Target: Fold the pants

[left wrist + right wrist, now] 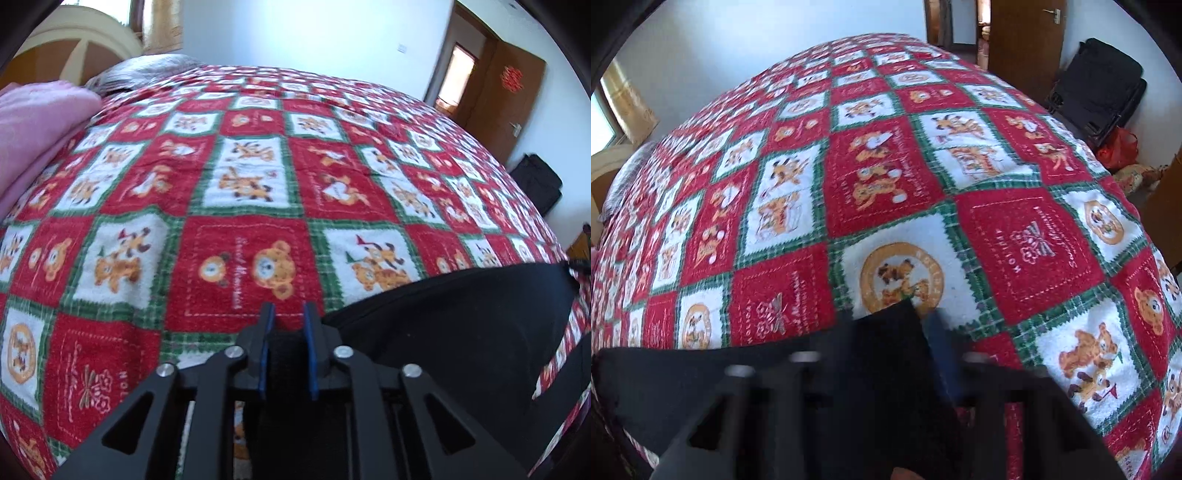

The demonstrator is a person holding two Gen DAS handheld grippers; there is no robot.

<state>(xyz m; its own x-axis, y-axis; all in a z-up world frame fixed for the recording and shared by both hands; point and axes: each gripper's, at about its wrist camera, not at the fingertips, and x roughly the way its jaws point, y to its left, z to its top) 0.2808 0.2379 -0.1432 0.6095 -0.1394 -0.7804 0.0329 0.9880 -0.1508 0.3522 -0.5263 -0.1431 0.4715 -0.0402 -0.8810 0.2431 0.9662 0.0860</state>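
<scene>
Black pants [461, 317] hang stretched between my two grippers above a bed with a red, white and green bear-patterned blanket [258, 177]. My left gripper [288, 317] is shut on a strip of the black fabric, which shows between its blue pads [309, 354]. The rest of the pants spread to its right. My right gripper [905, 325] is shut on another edge of the pants [886, 350]; the cloth covers its left finger and trails off to the left. The right wrist view is blurred near the gripper.
A pink quilt [33, 125] and a grey pillow [147, 70] lie at the head of the bed. A black bag [1097, 88] and a red bag [1119, 147] sit on the floor past the bed's far corner, near a brown door [1023, 37].
</scene>
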